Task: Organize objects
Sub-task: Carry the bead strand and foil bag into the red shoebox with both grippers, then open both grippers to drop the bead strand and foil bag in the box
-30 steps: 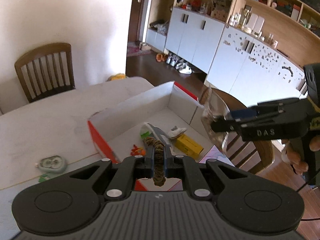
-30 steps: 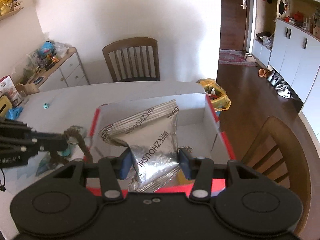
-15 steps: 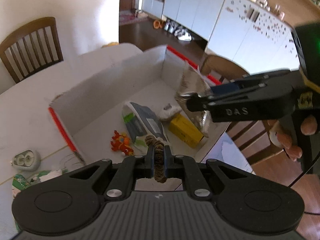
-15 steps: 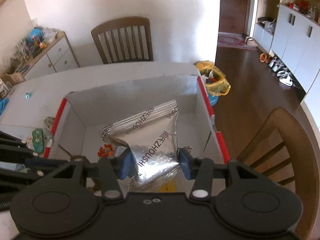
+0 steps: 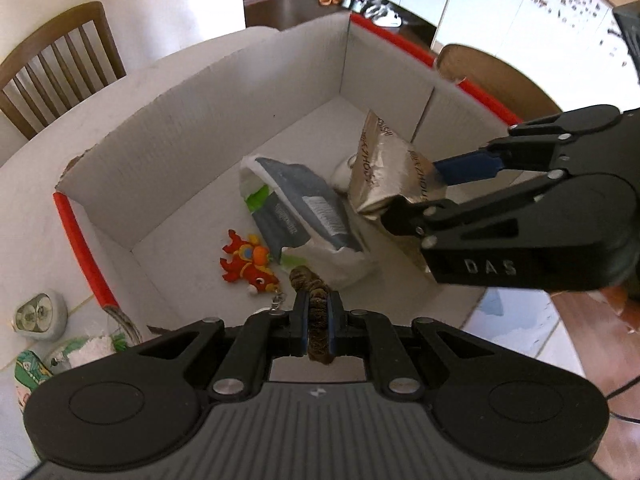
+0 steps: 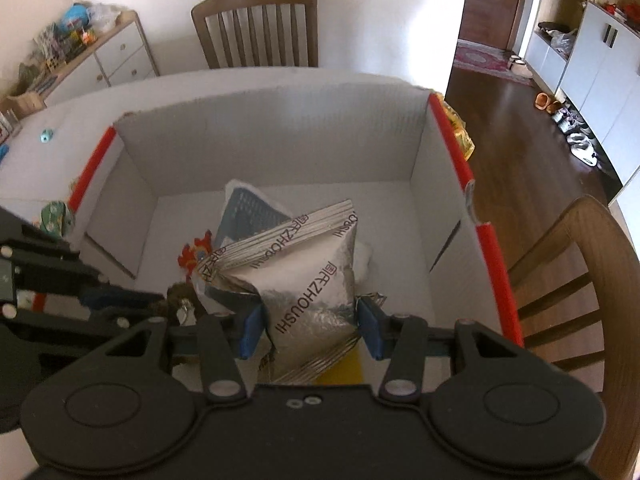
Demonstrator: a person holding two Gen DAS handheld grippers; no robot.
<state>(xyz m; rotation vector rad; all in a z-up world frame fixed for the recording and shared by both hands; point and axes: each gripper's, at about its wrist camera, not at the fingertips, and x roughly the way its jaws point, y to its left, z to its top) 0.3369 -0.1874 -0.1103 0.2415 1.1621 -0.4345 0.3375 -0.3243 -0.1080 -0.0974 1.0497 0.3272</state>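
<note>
Two grippers: both above the cardboard box (image 5: 256, 92)
Left gripper (image 5: 318, 322): jaws clamped tight on a brown rope piece (image 5: 316, 300)
Right gripper (image 6: 310, 330): jaws part-open, squeezing a silver snack bag (image 6: 304, 280)
Box floor: grey pouch (image 5: 298, 212), red toy (image 5: 246, 262)

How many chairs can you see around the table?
2. One wooden chair stands at the far side of the table, against the wall. The other chair is at the right, beside the box. More may be hidden out of view.
</note>
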